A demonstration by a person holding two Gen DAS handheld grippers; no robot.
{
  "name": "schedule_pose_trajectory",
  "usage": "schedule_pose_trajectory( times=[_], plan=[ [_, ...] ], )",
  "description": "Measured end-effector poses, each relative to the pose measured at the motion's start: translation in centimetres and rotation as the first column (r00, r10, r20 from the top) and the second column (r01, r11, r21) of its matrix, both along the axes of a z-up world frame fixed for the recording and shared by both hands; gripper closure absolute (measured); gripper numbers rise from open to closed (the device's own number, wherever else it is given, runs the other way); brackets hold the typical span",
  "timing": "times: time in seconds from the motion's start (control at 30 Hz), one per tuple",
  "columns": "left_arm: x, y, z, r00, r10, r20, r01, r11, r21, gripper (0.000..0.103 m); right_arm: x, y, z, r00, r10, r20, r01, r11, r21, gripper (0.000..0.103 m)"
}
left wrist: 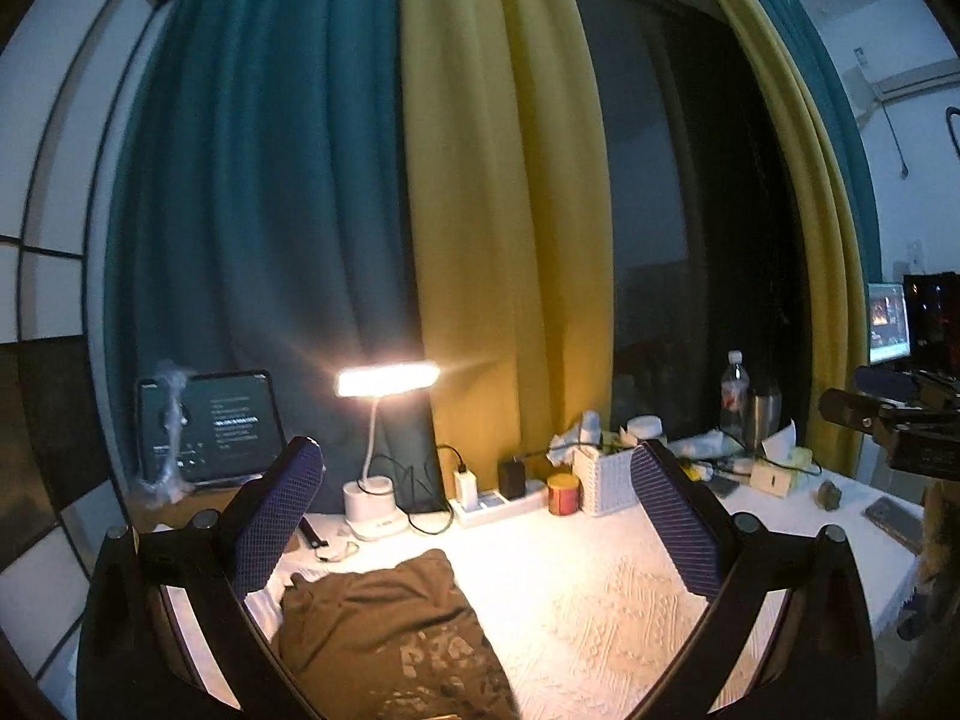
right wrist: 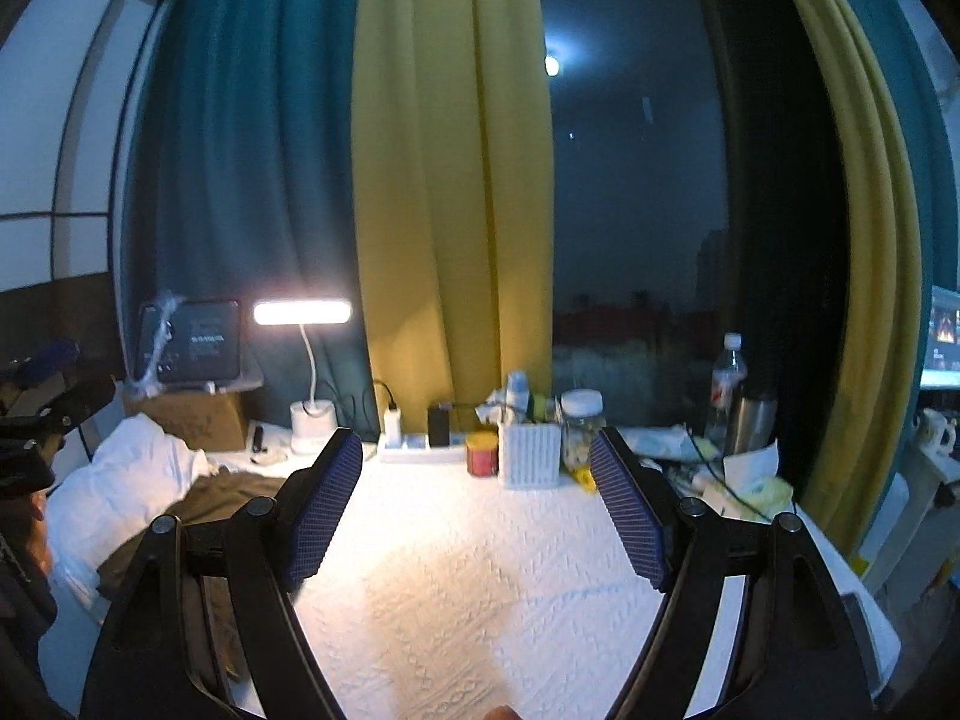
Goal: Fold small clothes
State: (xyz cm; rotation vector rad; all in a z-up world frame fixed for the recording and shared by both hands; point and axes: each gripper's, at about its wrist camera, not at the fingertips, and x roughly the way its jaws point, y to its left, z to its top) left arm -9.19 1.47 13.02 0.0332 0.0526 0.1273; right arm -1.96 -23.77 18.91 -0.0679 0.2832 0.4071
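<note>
A small olive-brown garment (left wrist: 390, 630) with a pale printed pattern lies on the white textured tablecloth (left wrist: 588, 612). It sits low between the fingers of my left gripper (left wrist: 480, 468), which stands open above it and holds nothing. In the right wrist view the same garment (right wrist: 234, 495) lies at the left, partly behind the left finger, next to a heap of white cloth (right wrist: 120, 480). My right gripper (right wrist: 477, 456) is open over bare tablecloth (right wrist: 468, 570) with nothing between its pads. The other gripper shows at the left edge (right wrist: 36, 426).
Along the back of the table stand a lit desk lamp (left wrist: 384, 384), a tablet (left wrist: 210, 420), a power strip with chargers (left wrist: 498, 498), a red tin (left wrist: 563, 492), a white holder (left wrist: 606, 477), a jar (right wrist: 581, 426), bottles (left wrist: 733, 396) and tissues. Curtains hang behind.
</note>
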Motion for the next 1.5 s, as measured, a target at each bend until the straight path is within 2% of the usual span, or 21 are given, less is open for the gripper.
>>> schedule_pose_trajectory(
  times=[0.23, 0.47, 1.0, 1.5],
  plan=[
    [-1.8, 0.6, 0.9, 0.998, 0.034, 0.049, -0.034, 0.999, 0.005, 0.002, -2.2, 0.7, 2.5, 0.996, 0.024, 0.081, -0.026, 1.000, 0.017, 0.022],
    [-2.3, 2.0, 0.5, 0.998, 0.037, 0.047, -0.035, 0.999, -0.041, 0.002, -3.3, 1.9, 3.8, 0.991, 0.041, 0.130, -0.044, 0.999, 0.024, 0.022],
    [-1.6, 3.3, -1.0, 0.999, 0.053, -0.003, -0.053, 0.995, -0.081, 0.002, -2.2, 4.2, 2.1, 0.994, 0.070, 0.078, -0.069, 0.997, -0.020, 0.022],
    [-0.8, 3.0, -1.4, 0.999, 0.047, -0.025, -0.049, 0.996, -0.072, 0.002, -1.4, 3.9, 1.3, 0.996, 0.073, 0.045, -0.073, 0.997, -0.015, 0.022]
  ],
)
